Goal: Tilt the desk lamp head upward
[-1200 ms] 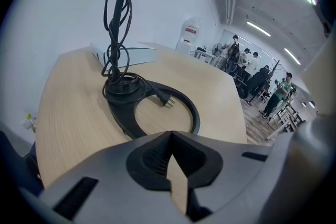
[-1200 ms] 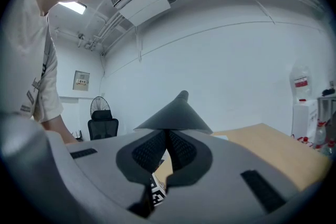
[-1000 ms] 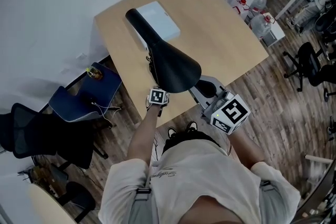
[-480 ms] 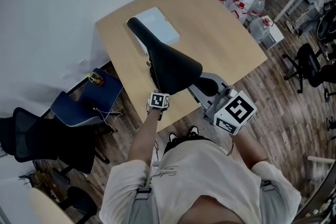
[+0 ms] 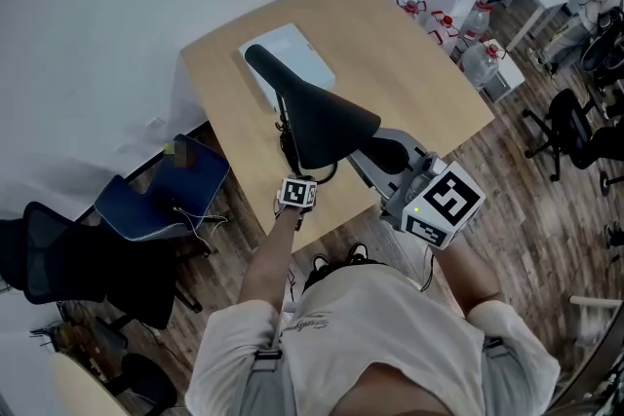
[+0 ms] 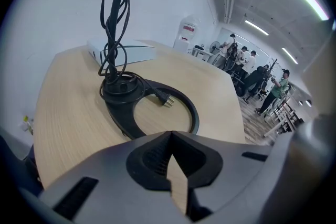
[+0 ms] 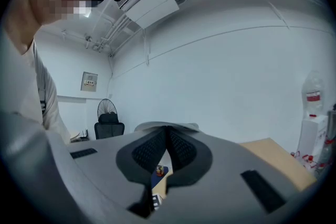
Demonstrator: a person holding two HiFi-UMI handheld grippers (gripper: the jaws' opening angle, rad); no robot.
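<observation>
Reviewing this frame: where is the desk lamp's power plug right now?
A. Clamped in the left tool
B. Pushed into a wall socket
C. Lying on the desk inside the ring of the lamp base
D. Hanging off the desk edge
C: the left gripper view shows the plug loose, prongs bare, lying on the desk within the open ring of the lamp base.

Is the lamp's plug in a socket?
No, the plug lies loose on the table, inside the lamp's ring-shaped base.
</observation>
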